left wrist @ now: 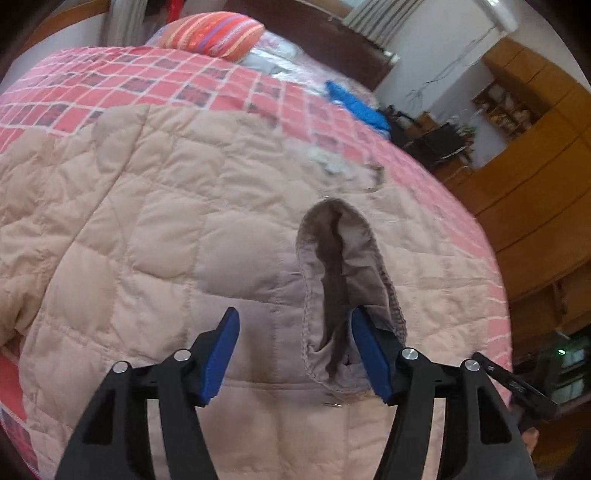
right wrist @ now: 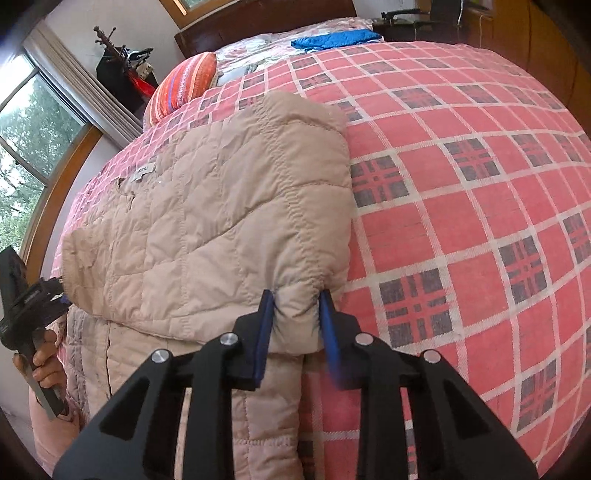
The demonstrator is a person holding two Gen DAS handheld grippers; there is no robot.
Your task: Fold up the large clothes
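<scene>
The left gripper point(left wrist: 295, 332), black with blue pads, hovers with its jaws spread wide apart over a beige quilted padded jacket point(left wrist: 147, 229), gripping nothing. Its right blue fingertip point(left wrist: 364, 332) sits at the edge of the jacket's grey-lined sleeve cuff point(left wrist: 343, 280), which gapes open just ahead of it; whether the pad touches the cuff cannot be told. The left blue fingertip point(left wrist: 225, 332) is above plain quilted fabric.

The right gripper point(right wrist: 295, 306), of the same build, is clamped on a bunched fold of the same jacket point(right wrist: 221, 206), with cloth puckered between its two blue pads. From that pinch a folded panel of the jacket lies across the rest of the garment, its far corner reaching toward the pillow end of the bed. At the left edge of the right wrist view a person's hand point(right wrist: 42, 365) grasps the black handle of the other tool.

The jacket lies spread on a bed covered with a red and white checked blanket point(right wrist: 461, 206), which fills most of both views. Beyond the jacket, near the head of the bed, rests an orange striped pillow point(left wrist: 214, 35), and a crumpled bright blue cloth point(right wrist: 334, 38) lies well apart from the jacket on the far side. Farther off stand a dark wooden headboard point(right wrist: 266, 22), a window with curtains point(right wrist: 33, 122) and wooden cabinets point(left wrist: 535, 166)
</scene>
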